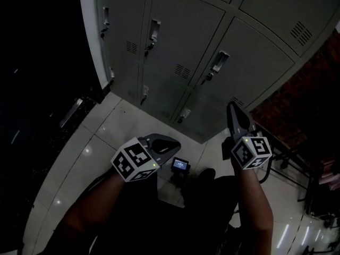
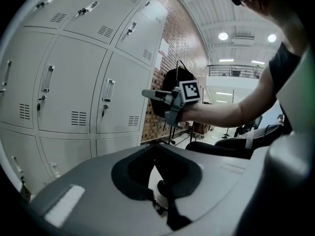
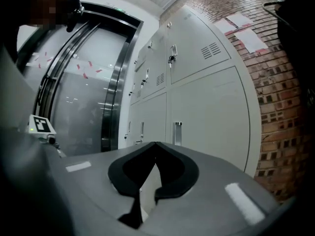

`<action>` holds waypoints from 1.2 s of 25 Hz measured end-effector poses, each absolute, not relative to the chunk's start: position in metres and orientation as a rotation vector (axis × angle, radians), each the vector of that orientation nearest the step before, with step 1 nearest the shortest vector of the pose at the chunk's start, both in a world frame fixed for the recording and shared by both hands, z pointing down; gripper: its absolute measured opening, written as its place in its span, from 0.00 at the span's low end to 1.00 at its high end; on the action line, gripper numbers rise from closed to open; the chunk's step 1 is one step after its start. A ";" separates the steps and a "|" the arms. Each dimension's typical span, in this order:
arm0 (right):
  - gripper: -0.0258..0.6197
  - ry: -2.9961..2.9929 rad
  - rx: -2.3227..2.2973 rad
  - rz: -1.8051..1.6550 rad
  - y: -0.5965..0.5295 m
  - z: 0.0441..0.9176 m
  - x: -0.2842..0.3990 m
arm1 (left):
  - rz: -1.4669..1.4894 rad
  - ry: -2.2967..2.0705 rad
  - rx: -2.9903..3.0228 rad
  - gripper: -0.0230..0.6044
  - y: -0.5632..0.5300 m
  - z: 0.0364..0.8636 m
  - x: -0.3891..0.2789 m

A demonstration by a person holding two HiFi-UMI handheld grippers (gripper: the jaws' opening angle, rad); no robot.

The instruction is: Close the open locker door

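Note:
A bank of grey metal lockers (image 1: pixel 180 41) stands ahead of me, and every door I can see lies flush with its neighbours. My left gripper (image 1: pixel 175 142) hangs low over the floor tiles, a short way from the bottom row, its jaws together with nothing in them. My right gripper (image 1: pixel 231 106) points at the lower right locker doors, shut and empty. In the left gripper view the jaws (image 2: pixel 156 144) meet at the tip, and the right gripper (image 2: pixel 145 93) shows beside the lockers (image 2: pixel 74 82). In the right gripper view the jaws (image 3: pixel 155 143) are closed before a locker door (image 3: pixel 206 112).
A brick wall (image 1: pixel 287 116) adjoins the lockers on the right, with dark stands (image 1: pixel 297 158) in front of it. A small device with a lit screen (image 1: pixel 180 165) lies on the white floor tiles by my shoe (image 1: pixel 204 175). Steel-framed glass doors (image 3: pixel 98 82) stand left of the lockers.

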State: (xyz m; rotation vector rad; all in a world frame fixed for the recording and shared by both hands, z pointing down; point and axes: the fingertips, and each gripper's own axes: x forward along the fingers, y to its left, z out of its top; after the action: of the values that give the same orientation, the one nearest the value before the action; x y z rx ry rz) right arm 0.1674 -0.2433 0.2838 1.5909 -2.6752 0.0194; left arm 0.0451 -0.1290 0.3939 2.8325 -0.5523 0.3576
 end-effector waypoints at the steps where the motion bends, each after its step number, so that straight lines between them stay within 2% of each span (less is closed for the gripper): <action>1: 0.04 -2.682 1.573 0.014 -0.231 0.283 0.170 | 0.354 -0.548 2.835 0.06 -0.129 0.393 0.046; 8: 0.04 -2.677 1.509 0.040 -0.154 0.304 0.193 | 0.369 -0.532 2.860 0.06 -0.125 0.393 0.054; 13: 0.04 -2.661 1.493 0.194 -0.111 0.343 0.208 | 0.394 -0.513 2.869 0.06 -0.121 0.395 0.061; 18: 0.04 -2.599 1.491 0.245 -0.096 0.374 0.223 | 0.414 -0.491 2.880 0.06 -0.120 0.397 0.069; 30: 0.04 -2.698 1.370 0.290 -0.086 0.376 0.219 | 0.460 -0.490 2.872 0.06 -0.121 0.400 0.072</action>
State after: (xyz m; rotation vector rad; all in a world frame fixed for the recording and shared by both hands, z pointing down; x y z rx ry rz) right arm 0.2187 -0.0861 0.3761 1.3698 -2.6983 0.2896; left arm 0.0716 -0.1206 0.4003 2.8715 -0.4904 0.4598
